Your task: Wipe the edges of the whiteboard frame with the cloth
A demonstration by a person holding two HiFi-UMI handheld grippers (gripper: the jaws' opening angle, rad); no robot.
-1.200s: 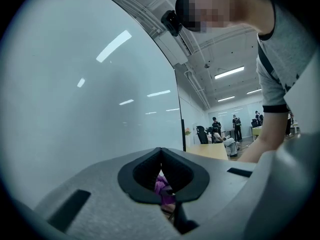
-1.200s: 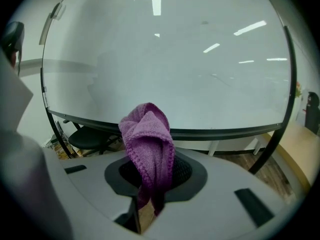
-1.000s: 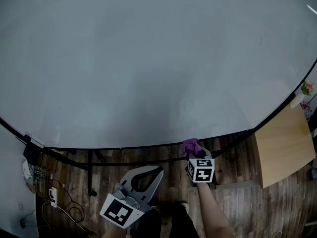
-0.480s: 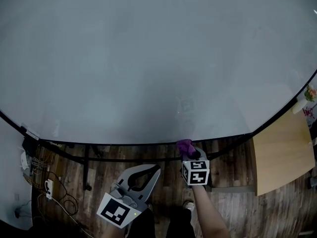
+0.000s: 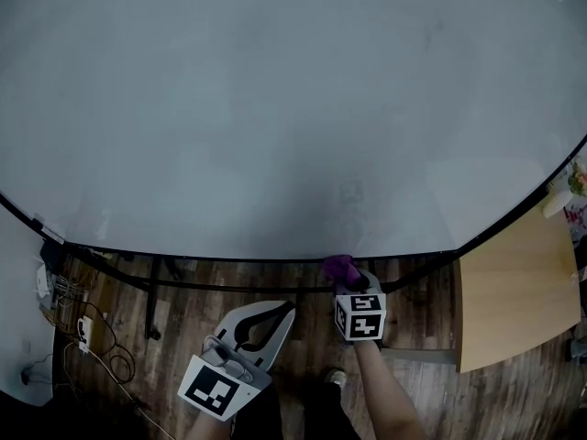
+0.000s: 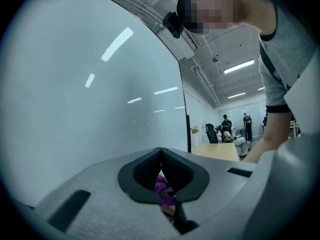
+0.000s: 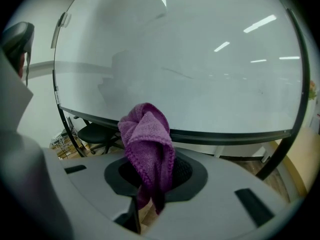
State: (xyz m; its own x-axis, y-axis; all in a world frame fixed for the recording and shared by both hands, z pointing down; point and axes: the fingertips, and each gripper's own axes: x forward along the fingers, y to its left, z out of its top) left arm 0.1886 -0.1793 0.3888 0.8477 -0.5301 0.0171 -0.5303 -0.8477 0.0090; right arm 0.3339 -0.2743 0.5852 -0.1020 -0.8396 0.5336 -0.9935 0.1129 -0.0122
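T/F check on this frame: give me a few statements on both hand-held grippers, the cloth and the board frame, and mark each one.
1. The right hand-held gripper is shut on the purple cloth. True.
2. The left hand-held gripper also grips a cloth. False: its jaws are together with nothing between them.
3. The cloth is up by the bottom edge of the whiteboard frame. True.
4. The wooden table stands at the board's left end. False: in the head view it is at the right end.
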